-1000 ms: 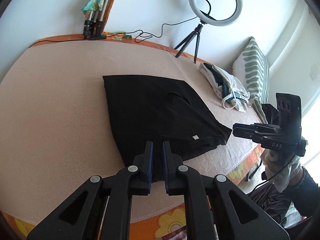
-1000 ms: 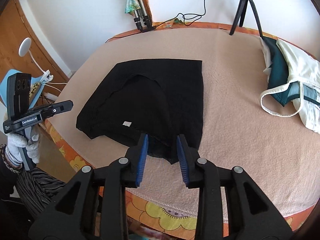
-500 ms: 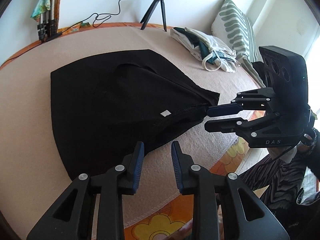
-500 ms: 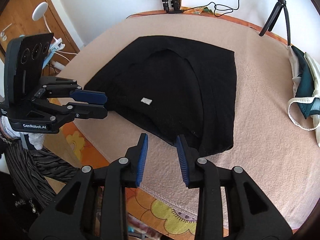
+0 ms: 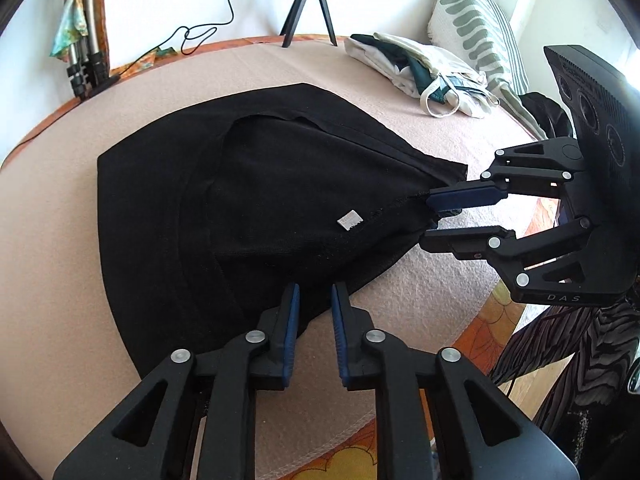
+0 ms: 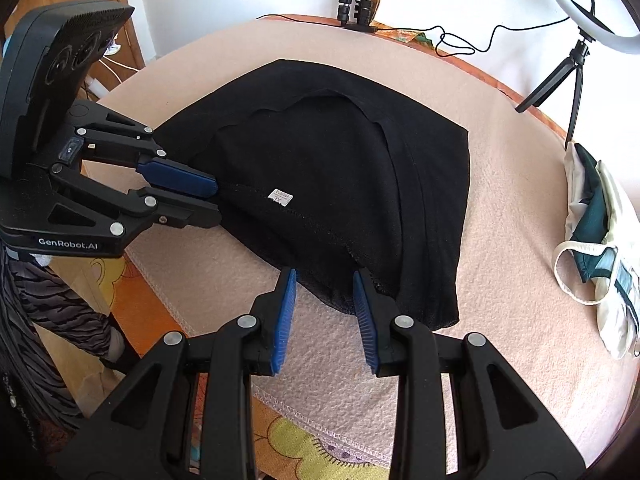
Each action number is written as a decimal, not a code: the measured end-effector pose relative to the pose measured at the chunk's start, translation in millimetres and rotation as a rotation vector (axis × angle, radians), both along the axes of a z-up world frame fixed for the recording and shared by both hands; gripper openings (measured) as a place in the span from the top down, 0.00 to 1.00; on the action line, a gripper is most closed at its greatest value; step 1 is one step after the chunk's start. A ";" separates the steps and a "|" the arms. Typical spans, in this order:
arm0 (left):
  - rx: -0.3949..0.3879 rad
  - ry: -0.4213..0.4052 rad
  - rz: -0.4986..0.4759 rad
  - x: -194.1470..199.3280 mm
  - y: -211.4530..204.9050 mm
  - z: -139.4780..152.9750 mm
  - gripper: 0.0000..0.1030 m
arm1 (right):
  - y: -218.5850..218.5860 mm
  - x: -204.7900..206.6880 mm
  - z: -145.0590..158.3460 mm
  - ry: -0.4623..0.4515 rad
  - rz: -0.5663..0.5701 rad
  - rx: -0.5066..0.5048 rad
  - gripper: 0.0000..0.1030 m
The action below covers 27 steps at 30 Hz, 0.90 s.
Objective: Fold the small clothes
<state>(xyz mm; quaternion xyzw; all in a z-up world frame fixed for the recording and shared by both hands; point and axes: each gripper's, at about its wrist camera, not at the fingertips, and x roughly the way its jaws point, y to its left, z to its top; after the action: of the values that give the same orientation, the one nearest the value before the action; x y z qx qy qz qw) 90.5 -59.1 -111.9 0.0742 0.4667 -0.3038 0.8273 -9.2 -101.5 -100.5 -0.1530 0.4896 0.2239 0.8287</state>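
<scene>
A black garment (image 5: 248,200) lies partly folded on the pink blanket (image 5: 60,264), with a small white label (image 5: 350,219) showing. It also shows in the right wrist view (image 6: 340,184). My left gripper (image 5: 313,292) is open, its fingertips at the garment's near edge. From the right wrist view the left gripper (image 6: 216,200) sits open at the garment's left corner. My right gripper (image 6: 325,280) is open at the garment's near hem. From the left wrist view the right gripper (image 5: 430,218) straddles the garment's right corner, jaws apart.
A pile of white and green clothes (image 5: 424,68) lies at the far right, also in the right wrist view (image 6: 600,240). A striped pillow (image 5: 476,28) is behind it. A ring light tripod (image 6: 560,80) and cable stand at the back. The bed edge (image 6: 168,320) is close.
Both grippers have moved in close to the garment. The left gripper, shut a second ago, has opened. Each now sits at a near corner of the garment.
</scene>
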 end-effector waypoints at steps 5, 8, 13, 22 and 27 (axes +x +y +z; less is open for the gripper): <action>-0.023 -0.017 0.011 1.0 8.1 7.4 0.97 | 0.9 1.6 0.5 -0.003 0.005 -0.010 0.92; -0.074 -0.011 0.020 0.5 15.4 15.7 0.98 | -6.3 3.1 12.7 -0.035 -0.022 0.035 0.96; -0.126 -0.026 0.009 -5.9 17.5 25.6 0.98 | -18.4 0.5 33.6 -0.029 -0.013 0.157 0.97; -0.163 0.014 0.086 9.7 31.3 27.1 0.95 | 16.6 5.1 4.6 -0.008 0.074 0.024 0.84; -0.166 0.016 0.113 12.8 41.6 26.0 0.95 | 22.7 10.4 -9.0 -0.015 0.095 -0.049 0.85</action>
<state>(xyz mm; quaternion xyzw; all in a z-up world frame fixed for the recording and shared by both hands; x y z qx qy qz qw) 103.3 -17.5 -85.9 -0.0235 0.4501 -0.2951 0.8425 1.2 -78.8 -109.5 -0.1981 0.4807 0.2496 0.8169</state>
